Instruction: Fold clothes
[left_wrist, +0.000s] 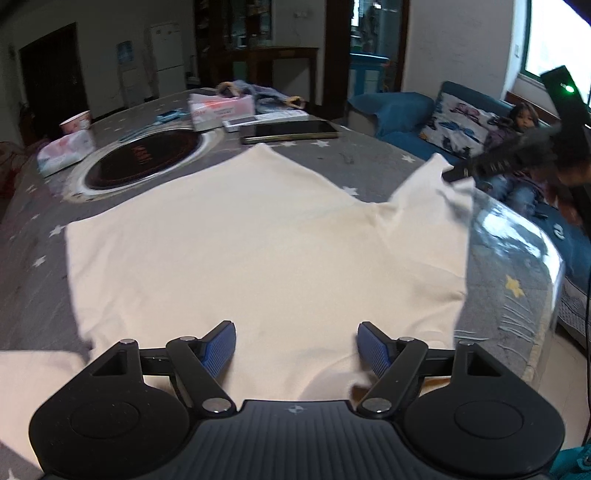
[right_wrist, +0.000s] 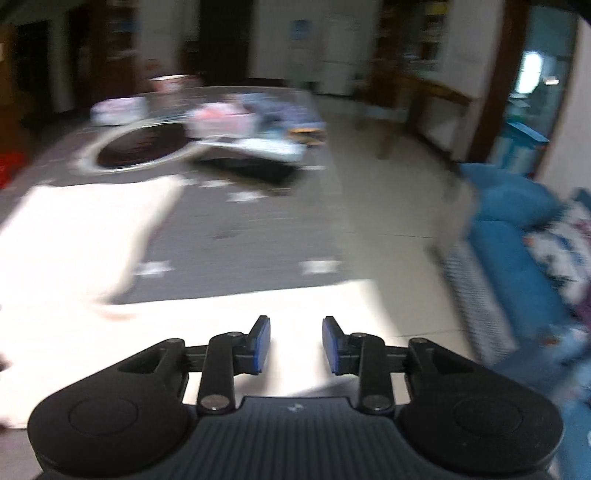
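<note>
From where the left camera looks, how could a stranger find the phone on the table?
Find the big round black plate sunk in the grey star-patterned table. Just right of it, beyond the cream shirt, lies the phone: flat, dark and glossy, unlike the white box behind it.

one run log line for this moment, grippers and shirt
left gripper: open over hem | right gripper: open, empty | cream shirt: flat on table
</note>
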